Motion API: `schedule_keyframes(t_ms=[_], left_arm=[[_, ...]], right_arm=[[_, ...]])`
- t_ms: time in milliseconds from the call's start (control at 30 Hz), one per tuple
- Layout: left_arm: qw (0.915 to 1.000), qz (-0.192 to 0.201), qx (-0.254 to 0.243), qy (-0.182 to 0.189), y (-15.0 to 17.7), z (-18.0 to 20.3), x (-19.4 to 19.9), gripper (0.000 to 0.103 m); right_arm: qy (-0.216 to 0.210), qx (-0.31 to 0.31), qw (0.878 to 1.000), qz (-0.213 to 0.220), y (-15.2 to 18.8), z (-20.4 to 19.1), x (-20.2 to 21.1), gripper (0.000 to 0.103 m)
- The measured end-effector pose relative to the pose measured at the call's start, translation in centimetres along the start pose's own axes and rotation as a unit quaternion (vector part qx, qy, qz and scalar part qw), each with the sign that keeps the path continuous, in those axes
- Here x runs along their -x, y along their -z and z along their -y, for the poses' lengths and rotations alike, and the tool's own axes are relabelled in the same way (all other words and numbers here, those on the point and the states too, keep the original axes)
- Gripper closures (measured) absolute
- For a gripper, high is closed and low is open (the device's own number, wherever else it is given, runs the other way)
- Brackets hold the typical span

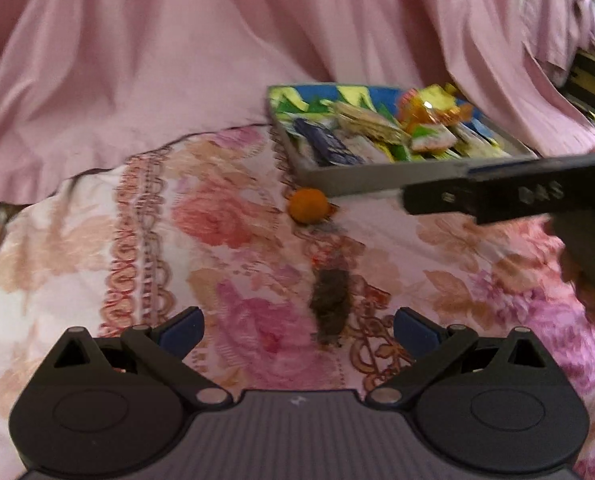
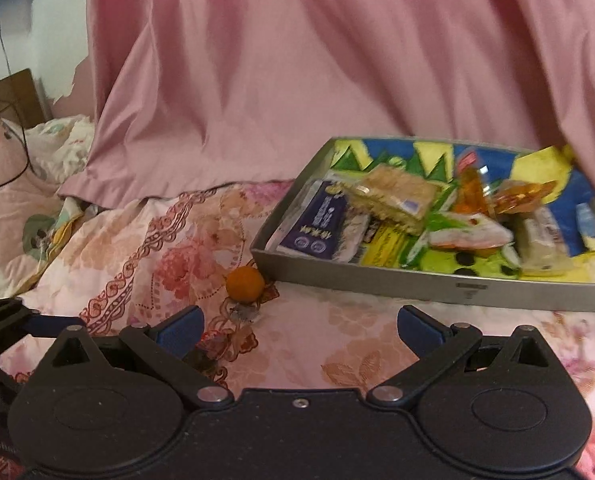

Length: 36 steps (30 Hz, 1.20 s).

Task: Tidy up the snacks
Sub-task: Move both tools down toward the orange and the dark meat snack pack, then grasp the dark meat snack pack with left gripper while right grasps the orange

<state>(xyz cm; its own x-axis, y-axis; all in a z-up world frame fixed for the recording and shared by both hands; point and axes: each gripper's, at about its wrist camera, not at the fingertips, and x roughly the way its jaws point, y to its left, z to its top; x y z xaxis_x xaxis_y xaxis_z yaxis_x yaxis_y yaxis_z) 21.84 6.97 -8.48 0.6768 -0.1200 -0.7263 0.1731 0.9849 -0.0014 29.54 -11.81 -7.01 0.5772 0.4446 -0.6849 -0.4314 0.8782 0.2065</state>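
A grey metal tray [image 2: 437, 280] [image 1: 337, 180] holding several wrapped snacks rests on a floral bedspread. Among them are a dark blue packet [image 2: 317, 220] [image 1: 329, 144], a tan bar in clear wrap [image 2: 393, 196] and orange candy wrappers [image 2: 509, 196] [image 1: 429, 112]. A small orange ball-shaped snack [image 2: 245, 284] [image 1: 308, 205] lies on the bedspread just outside the tray's near-left corner. A dark brown lump [image 1: 331, 304] lies on the cloth ahead of my left gripper [image 1: 299, 330], which is open and empty. My right gripper [image 2: 300, 328] is open and empty too, in front of the tray.
A pink sheet [image 2: 337, 60] hangs as a backdrop behind the tray. The right gripper's finger [image 1: 517, 196] crosses the right side of the left wrist view. A rumpled quilt and a black cable [image 2: 21, 160] lie at far left. Floral bedspread [image 1: 157, 240] spreads left of the tray.
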Motion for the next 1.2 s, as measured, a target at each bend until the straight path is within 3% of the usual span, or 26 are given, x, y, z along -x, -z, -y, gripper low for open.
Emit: schedule_keyframes(t_ms=[167,333,433,500,667,1000,1100,1200], left_arm=[[0.9996,-0.010,-0.015,0.021,-0.1,0.5,-1.4,0.000],[0.9992,-0.019,-0.032,0.012,-0.5,1.1,-2.7,0.004],[0.9991,-0.020,-0.039,0.002,-0.7,1.3,-3.2,0.013],[0.9992,-0.021,-0.034,-0.002,-0.8,1.1,-3.5,0.028],[0.9986,-0.025,-0.035,0.031,-1.0,0.8,-3.9,0.051],[0.9985,-0.036,-0.004,0.040,-1.4,0.3,-4.5,0.052],[0.9985,-0.037,0.000,0.039,-1.5,0.2,-4.6,0.052],[0.9985,-0.039,0.001,0.039,-1.5,0.3,-4.5,0.052]], right_arm=[[-0.034,0.012,0.999,-0.018,-0.4,0.1,-2.2,0.001],[-0.066,0.013,0.997,-0.030,-1.0,0.2,-4.0,0.001],[-0.074,0.001,0.997,-0.030,-1.3,0.7,-4.9,0.007],[-0.080,-0.007,0.996,-0.028,-1.3,1.0,-5.2,0.010],[-0.089,-0.012,0.996,-0.025,-1.3,1.0,-6.1,0.020],[-0.109,-0.012,0.993,-0.033,-1.7,-0.7,-9.1,0.036],[-0.113,-0.010,0.993,-0.036,-1.8,-1.2,-9.8,0.043],[-0.111,-0.006,0.993,-0.038,-1.7,-1.5,-10.1,0.056]])
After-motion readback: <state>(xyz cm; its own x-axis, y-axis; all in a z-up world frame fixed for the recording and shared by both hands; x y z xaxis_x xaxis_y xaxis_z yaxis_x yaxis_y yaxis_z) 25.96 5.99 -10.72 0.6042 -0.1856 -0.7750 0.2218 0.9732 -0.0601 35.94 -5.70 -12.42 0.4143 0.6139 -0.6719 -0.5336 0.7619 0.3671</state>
